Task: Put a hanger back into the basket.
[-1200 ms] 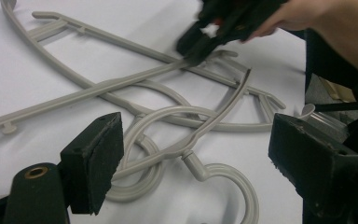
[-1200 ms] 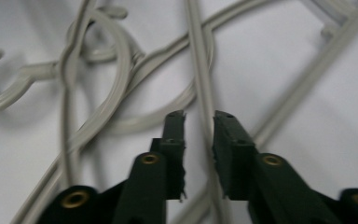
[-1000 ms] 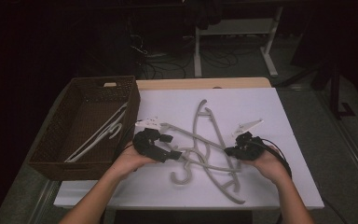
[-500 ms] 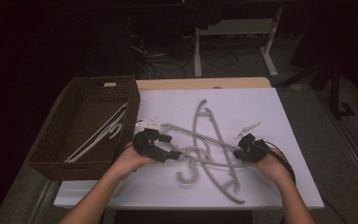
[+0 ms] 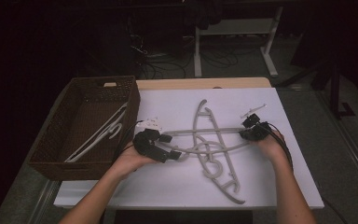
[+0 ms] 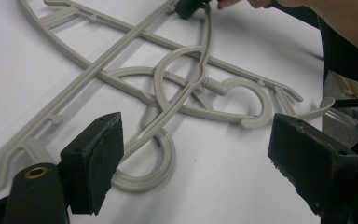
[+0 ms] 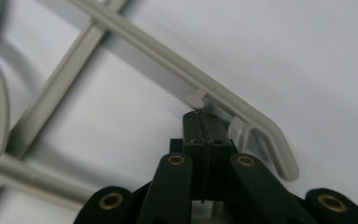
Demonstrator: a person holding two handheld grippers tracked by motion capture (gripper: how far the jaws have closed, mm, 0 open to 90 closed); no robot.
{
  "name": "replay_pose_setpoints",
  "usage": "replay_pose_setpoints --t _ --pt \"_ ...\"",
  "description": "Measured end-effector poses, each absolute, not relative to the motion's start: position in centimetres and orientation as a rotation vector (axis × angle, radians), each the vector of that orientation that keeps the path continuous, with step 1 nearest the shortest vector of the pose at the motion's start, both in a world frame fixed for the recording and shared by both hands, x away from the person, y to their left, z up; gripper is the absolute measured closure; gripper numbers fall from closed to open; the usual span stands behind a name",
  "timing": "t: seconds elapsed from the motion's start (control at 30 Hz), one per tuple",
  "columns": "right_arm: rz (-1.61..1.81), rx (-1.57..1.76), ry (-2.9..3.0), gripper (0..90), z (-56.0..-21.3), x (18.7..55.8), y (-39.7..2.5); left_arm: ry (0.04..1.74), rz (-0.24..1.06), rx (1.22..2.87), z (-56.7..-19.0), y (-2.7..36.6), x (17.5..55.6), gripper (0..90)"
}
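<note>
Hangers [image 5: 209,149], grey plastic, lie tangled mid-table; right gripper [image 5: 254,132] is clamped on one's end, left gripper [image 5: 161,147] gapes wide, basket [image 5: 51,163] hugging the left edge.

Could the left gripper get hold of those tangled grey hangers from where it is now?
Probably yes. The left gripper is open, its jaws spread wide, with the grey hangers lying right ahead on the white table and nothing between.

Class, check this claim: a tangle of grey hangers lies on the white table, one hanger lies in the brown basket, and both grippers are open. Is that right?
Not quite. The left gripper is open, but the right gripper view shows the right gripper shut. The tangled hangers, the table and the hanger in the basket are as stated.
</note>
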State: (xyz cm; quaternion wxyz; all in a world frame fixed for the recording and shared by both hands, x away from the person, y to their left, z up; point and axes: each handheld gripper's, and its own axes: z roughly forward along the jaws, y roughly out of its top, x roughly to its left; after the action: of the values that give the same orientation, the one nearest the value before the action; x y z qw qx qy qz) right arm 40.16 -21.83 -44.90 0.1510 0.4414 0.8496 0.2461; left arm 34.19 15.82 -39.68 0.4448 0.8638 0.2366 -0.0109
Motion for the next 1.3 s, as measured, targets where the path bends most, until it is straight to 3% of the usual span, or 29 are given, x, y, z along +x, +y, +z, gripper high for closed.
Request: replay_pose_setpoints --t 0.2,0.33,0.43,0.47,0.53,0.7,1.03,1.3 --pt "0.739 1.303 2.415 87.7 -44.8 41.9 -22.1 0.567 0.002 2.174 -39.9 15.3 34.2 18.7" --pt "0.863 1.335 2.375 73.3 -43.5 40.7 -22.6 0.541 0.027 2.209 -40.4 14.5 34.5 20.5" --pt "0.978 1.353 2.361 53.8 -42.5 38.9 -22.6 0.514 0.037 2.248 -41.2 13.3 35.1 24.2" --pt "0.978 1.353 2.361 53.8 -42.5 38.9 -22.6 0.514 0.037 2.248 -41.2 13.3 35.1 25.7" --pt "1.007 1.333 2.358 41.2 -42.0 37.7 -22.3 0.498 0.038 2.264 -41.7 12.7 35.5 27.5" --pt "1.048 1.32 2.335 31.2 -41.4 36.3 -22.2 0.445 0.029 2.304 -42.5 11.0 36.1 36.8" --pt "1.075 1.312 2.296 23.8 -41.1 34.2 -23.2 0.309 0.087 2.437 -44.2 8.6 36.6 62.0" --pt "1.069 1.307 2.297 23.5 -41.2 34.4 -23.2 0.267 0.08 2.487 -44.8 7.9 36.4 71.4"
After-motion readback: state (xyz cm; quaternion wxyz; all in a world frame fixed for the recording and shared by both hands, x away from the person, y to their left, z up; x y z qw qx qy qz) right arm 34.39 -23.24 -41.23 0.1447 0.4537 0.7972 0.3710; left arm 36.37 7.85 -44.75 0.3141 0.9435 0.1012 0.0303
